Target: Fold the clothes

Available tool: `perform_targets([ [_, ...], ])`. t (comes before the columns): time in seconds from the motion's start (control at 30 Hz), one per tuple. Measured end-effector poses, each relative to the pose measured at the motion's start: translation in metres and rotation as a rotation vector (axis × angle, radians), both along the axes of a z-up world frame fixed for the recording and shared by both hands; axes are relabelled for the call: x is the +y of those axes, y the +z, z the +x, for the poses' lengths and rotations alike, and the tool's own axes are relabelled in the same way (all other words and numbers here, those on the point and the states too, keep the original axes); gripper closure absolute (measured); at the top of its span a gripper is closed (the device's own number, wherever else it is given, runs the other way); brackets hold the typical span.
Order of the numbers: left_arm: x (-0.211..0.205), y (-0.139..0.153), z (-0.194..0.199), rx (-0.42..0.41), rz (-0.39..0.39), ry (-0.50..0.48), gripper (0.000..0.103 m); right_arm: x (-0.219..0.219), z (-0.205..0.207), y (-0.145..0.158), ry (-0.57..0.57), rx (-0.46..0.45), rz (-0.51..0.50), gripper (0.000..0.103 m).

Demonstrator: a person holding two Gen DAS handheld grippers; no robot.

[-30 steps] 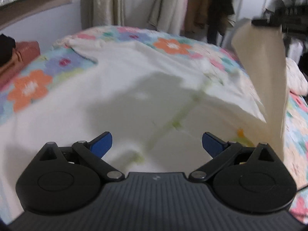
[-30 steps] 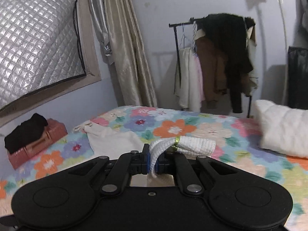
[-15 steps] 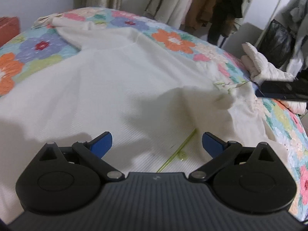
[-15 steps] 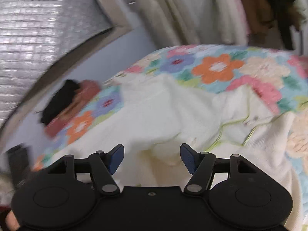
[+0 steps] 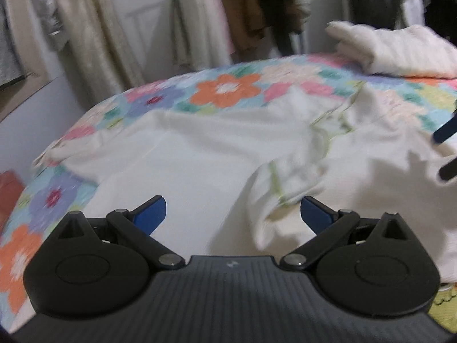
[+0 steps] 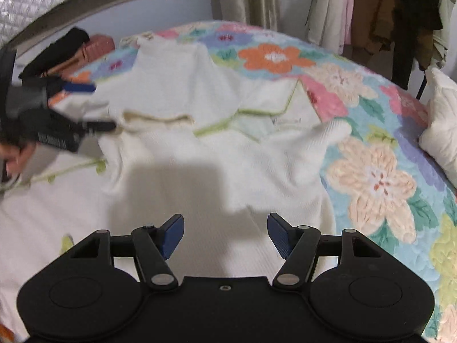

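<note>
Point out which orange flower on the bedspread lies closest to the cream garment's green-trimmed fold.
The orange flower just beyond the cream garment, near the hanging clothes. The other orange bloom sits far left, by the red box, away from the green trim.

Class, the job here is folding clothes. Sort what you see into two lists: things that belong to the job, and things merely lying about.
Belongs to the job:
cream garment
left gripper
right gripper

Lying about:
floral bedspread
white pillow
hanging coats
red-brown box

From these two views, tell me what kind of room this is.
Most likely a bedroom. A bed with a floral quilt fills both views, a pillow lies at its edge, and coats hang on a rack by the wall. A cream garment is spread on the quilt.
</note>
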State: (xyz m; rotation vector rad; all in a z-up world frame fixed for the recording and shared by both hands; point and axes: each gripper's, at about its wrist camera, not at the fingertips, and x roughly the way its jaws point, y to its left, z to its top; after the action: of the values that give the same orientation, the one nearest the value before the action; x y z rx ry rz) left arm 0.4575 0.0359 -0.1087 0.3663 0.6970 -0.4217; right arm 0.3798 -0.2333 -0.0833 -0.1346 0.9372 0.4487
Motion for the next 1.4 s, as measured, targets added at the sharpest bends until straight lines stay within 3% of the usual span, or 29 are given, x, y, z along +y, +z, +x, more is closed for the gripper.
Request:
perform_targets([
  [0.2, -0.012, -0.011, 0.018, 0.060, -0.001, -0.057, 0.003, 0.001, 0.001, -0.013, 0.044, 0.003, -0.017, 0.033],
  [0.23, -0.010, -0.013, 0.021, 0.057, -0.022, -0.037, 0.015, 0.001, 0.002, -0.014, 0.040, 0.003, -0.019, 0.033],
  [0.27, -0.007, -0.014, 0.024, 0.055, -0.048, -0.010, 0.042, -0.001, 0.004, -0.018, 0.037, 0.014, -0.025, 0.033],
  [0.33, 0.006, -0.014, 0.036, 0.121, -0.155, 0.047, 0.076, -0.003, 0.008, -0.025, 0.032, 0.039, -0.039, 0.033],
  [0.43, 0.027, -0.014, 0.051, 0.256, -0.364, 0.120, 0.084, -0.012, 0.008, -0.035, -0.006, 0.070, -0.027, 0.033],
  [0.57, 0.028, 0.002, 0.045, 0.147, -0.368, 0.081, 0.092, -0.023, 0.000, -0.042, 0.002, 0.075, 0.049, 0.028],
  [0.6, 0.028, 0.008, 0.042, 0.114, -0.374, 0.065, 0.093, -0.025, -0.003, -0.043, 0.013, 0.064, 0.057, 0.031],
  [0.63, 0.030, 0.014, 0.040, 0.085, -0.401, 0.057, 0.094, -0.024, -0.006, -0.043, 0.028, 0.046, 0.058, 0.053],
  [0.7, 0.043, 0.031, 0.039, 0.040, -0.529, 0.054, 0.094, -0.022, -0.011, -0.043, 0.041, 0.005, 0.028, 0.095],
  [0.77, 0.056, 0.048, 0.039, -0.002, -0.669, 0.054, 0.094, -0.022, -0.019, -0.034, 0.026, -0.082, 0.021, 0.098],
  [0.87, 0.072, 0.062, 0.043, -0.062, -0.769, 0.066, 0.094, -0.026, -0.037, -0.014, -0.039, -0.256, 0.054, 0.099],
  [0.93, 0.073, 0.057, 0.057, -0.056, -0.724, 0.114, 0.093, -0.029, -0.042, -0.004, -0.098, -0.340, 0.070, 0.099],
  [0.97, 0.070, 0.048, 0.069, -0.024, -0.671, 0.156, 0.090, -0.029, -0.043, -0.001, -0.126, -0.371, 0.068, 0.099],
  [1.07, 0.057, 0.007, 0.096, 0.028, -0.464, 0.263, 0.090, -0.027, -0.033, -0.009, -0.191, -0.330, 0.057, 0.098],
  [1.13, 0.052, -0.019, 0.104, 0.045, -0.346, 0.310, 0.090, -0.032, -0.040, -0.017, -0.267, -0.300, 0.074, 0.077],
  [1.2, 0.056, -0.038, 0.109, 0.100, -0.311, 0.339, 0.089, -0.037, -0.046, -0.025, -0.343, -0.269, 0.091, 0.068],
  [1.3, 0.077, -0.041, 0.104, 0.130, -0.403, 0.412, 0.074, -0.047, -0.060, -0.033, -0.425, -0.215, 0.133, 0.061],
  [1.33, 0.085, -0.039, 0.100, 0.137, -0.431, 0.448, 0.055, -0.051, -0.068, -0.034, -0.427, -0.189, 0.161, 0.052],
  [1.4, 0.099, -0.032, 0.092, 0.151, -0.477, 0.533, 0.042, -0.059, -0.085, -0.034, -0.432, -0.174, 0.162, 0.043],
])
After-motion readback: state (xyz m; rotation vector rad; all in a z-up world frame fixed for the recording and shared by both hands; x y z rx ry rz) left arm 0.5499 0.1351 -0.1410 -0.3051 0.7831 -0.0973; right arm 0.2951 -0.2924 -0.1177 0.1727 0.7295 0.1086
